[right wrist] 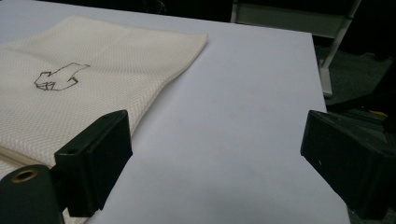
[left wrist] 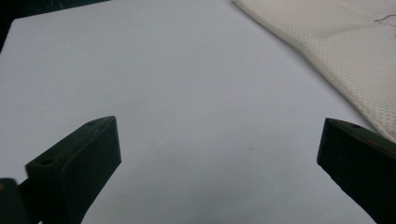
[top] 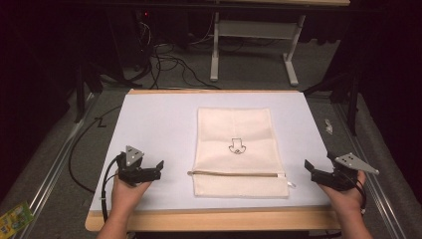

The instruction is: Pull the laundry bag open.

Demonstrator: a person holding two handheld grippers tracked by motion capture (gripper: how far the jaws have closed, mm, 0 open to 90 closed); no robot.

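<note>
your worktop (top: pixel 149 119) is a pale board with a wooden edge along the near and far sides. a cream cloth pouch (top: pixel 238 149) lies flat at its middle, a small dark line drawing on its face and a zip across its near end.

Two bare forearms, with no sleeve in view, come up from the bottom edge of the high view, each hand wrapped round a black, blocky gripper. The left gripper (top: pixel 149 172), at lower left, carries a grey three-cornered plate dotted with small dark holes, and a black cable loops down beside the wrist. The right gripper (top: pixel 318 171), at lower right, bears a similar grey plate. Up close the fingers (right wrist: pixel 95 161) are matt black wedges with flat faces and small round screw recesses; a brass-coloured ring sits at lower left.
</note>
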